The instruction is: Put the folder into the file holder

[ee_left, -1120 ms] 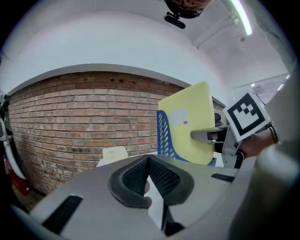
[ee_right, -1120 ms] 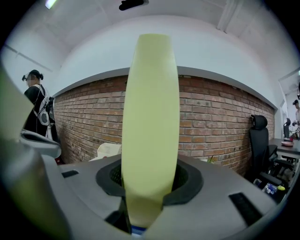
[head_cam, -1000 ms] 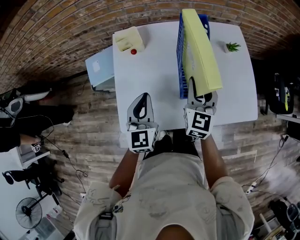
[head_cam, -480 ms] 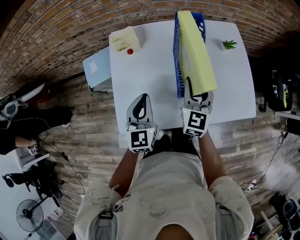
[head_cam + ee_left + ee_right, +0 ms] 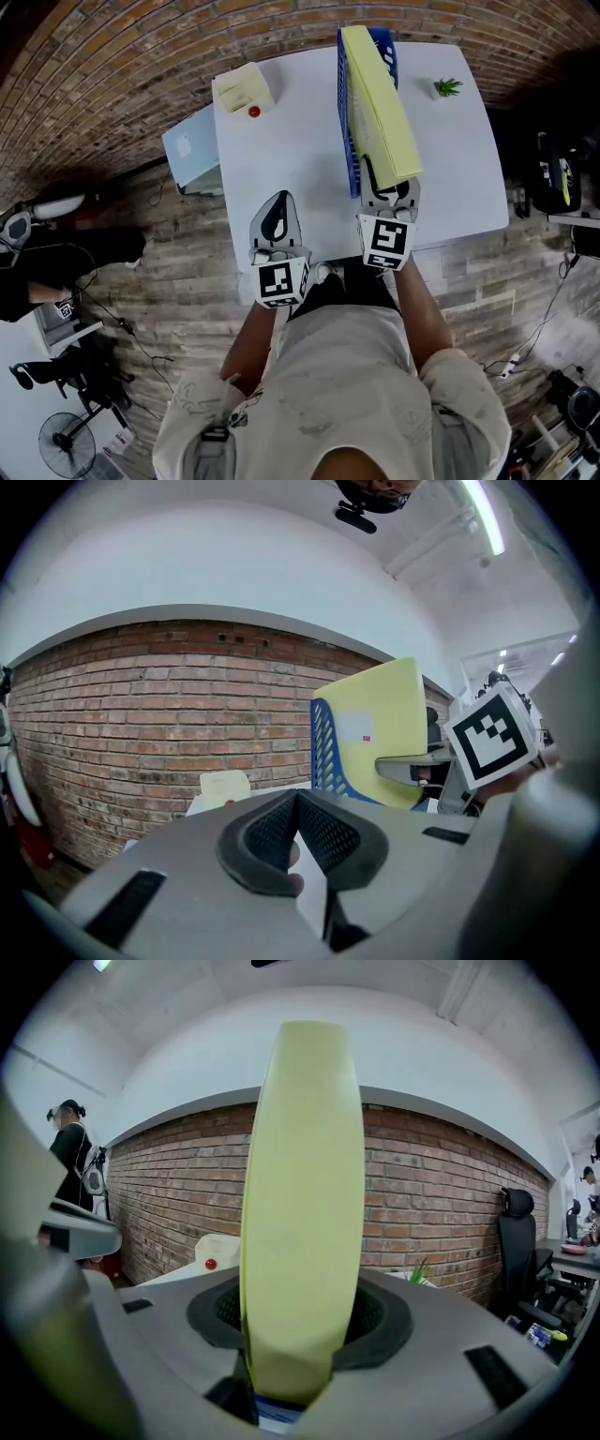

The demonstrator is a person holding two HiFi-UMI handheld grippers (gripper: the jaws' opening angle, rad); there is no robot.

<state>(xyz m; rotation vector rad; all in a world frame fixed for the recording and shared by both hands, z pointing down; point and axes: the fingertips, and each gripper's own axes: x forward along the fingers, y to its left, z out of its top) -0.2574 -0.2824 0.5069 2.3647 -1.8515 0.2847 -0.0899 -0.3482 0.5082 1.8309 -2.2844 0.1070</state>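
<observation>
While the person stands at the 6 o'clock edge of the white counter [image 5: 291, 141], both hands hold their tools level and close to that edge. The yellow folder [image 5: 380, 103] stands on its long edge inside the blue file holder [image 5: 345, 112], which runs from the middle of the counter out toward 12 o'clock. The holder's slotted blue wall shows along the folder's 9 o'clock side.

The right gripper [image 5: 390, 190] sits at the folder's near end, at 6 o'clock of it. Its jaws have just been opening and now stand apart, one on each side of the folder. In the right gripper view the folder's yellow edge rises straight up between the two dark pads and fills most of the gap. Whether either pad touches it is hard to tell.

The left gripper [image 5: 278, 202] hovers at 9 o'clock of the right one, well apart from the holder. Its jaws are together with nothing between them.

At 11 o'clock on the counter lies a beige box [image 5: 242, 89] with a small red knob [image 5: 253, 112] just beside it. A little green plant [image 5: 447, 87] stands at 1 o'clock, beyond the holder's far side.
</observation>
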